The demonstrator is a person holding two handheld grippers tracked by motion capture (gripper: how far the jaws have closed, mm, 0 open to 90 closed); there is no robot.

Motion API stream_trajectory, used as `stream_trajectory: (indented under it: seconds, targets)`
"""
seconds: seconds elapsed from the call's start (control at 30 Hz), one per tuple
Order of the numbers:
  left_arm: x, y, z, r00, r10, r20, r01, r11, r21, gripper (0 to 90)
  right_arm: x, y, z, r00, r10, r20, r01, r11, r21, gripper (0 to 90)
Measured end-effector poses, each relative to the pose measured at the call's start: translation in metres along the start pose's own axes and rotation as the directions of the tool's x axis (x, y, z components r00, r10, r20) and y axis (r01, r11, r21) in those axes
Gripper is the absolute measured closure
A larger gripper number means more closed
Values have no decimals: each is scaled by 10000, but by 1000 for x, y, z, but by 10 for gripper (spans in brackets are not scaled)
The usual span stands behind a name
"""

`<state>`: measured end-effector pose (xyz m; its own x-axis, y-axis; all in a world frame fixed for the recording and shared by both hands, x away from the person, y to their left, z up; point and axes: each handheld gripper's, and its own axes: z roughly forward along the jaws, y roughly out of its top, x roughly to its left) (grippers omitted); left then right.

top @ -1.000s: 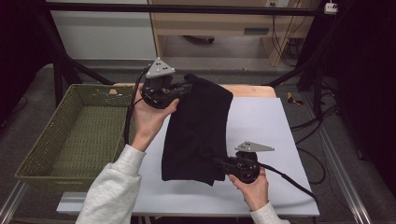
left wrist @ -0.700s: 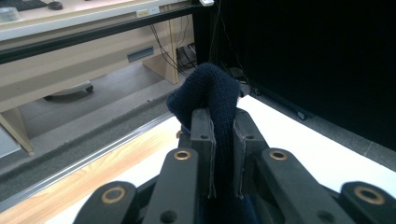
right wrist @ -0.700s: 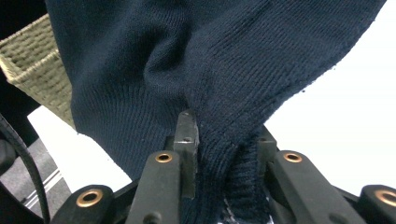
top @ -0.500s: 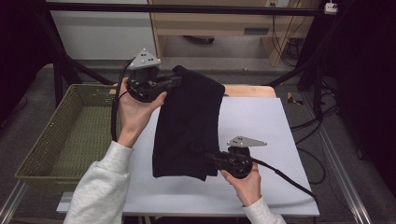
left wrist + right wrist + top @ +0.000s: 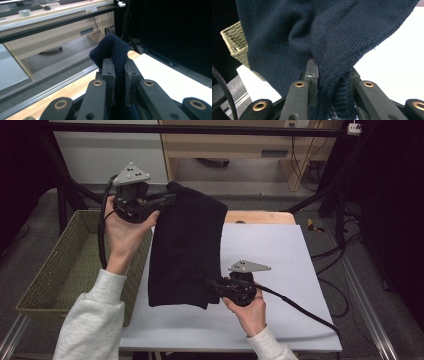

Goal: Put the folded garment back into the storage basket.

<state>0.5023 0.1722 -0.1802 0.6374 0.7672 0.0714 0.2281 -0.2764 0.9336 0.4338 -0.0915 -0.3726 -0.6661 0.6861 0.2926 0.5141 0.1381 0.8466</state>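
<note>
While held: dark navy knitted garment (image 5: 187,250) hangs stretched between both tools, over the white table top (image 5: 280,265).
Left gripper (image 5: 167,199): clamped on garment's far end, raised.
Right gripper (image 5: 212,283): clenched on garment's near hem.
Woven green basket (image 5: 65,270): just left of garment.

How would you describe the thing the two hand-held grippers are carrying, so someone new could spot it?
Start at the white table top, with a green woven basket at its left edge. Between the left hand-held gripper and the right hand-held gripper hangs a dark navy knitted garment, pinched at both ends. It is the one soft, dark cloth there.
</note>
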Motion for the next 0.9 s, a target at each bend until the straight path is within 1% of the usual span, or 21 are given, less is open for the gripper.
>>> stream_trajectory:
  seconds: [0.13, 0.2, 0.3, 0.57, 0.63, 0.67, 0.87, 0.9]
  targets:
    - [7, 1, -7, 9999, 2, -121, -2, 10000, -3, 811, 6, 4, 6, 9999, -135, -72, 134, 9999, -43, 721]
    - [11, 1, -10, 9997, 3, -229, -4, 10000, -45, 811, 9, 6, 9, 9999, -107, -107, 107, 9999, -67, 721]
    - [17, 2, -15, 9998, -97, -173, 95, 9999, -105, 811, 11, 9, 12, 9998, -164, -142, 162, 9998, -113, 721]
    - [31, 6, -30, 9988, -165, -463, 156, 9997, -198, 811, 22, 19, 23, 9993, -226, -296, 218, 9994, -274, 721]
    - [34, 6, -33, 9981, -180, -589, 170, 9997, -173, 811, 25, 22, 27, 9991, -275, -325, 266, 9992, -296, 721]
    - [36, 6, -36, 9976, -122, -680, 111, 9998, -166, 811, 26, 23, 28, 9990, -288, -339, 278, 9991, -305, 721]
    - [44, 7, -46, 9967, -162, -800, 149, 9997, -174, 810, 35, 28, 39, 9979, -384, -527, 364, 9986, -375, 721]
    - [47, 7, -50, 9959, -192, -881, 175, 9996, -202, 811, 36, 29, 40, 9976, -394, -566, 372, 9986, -387, 721]
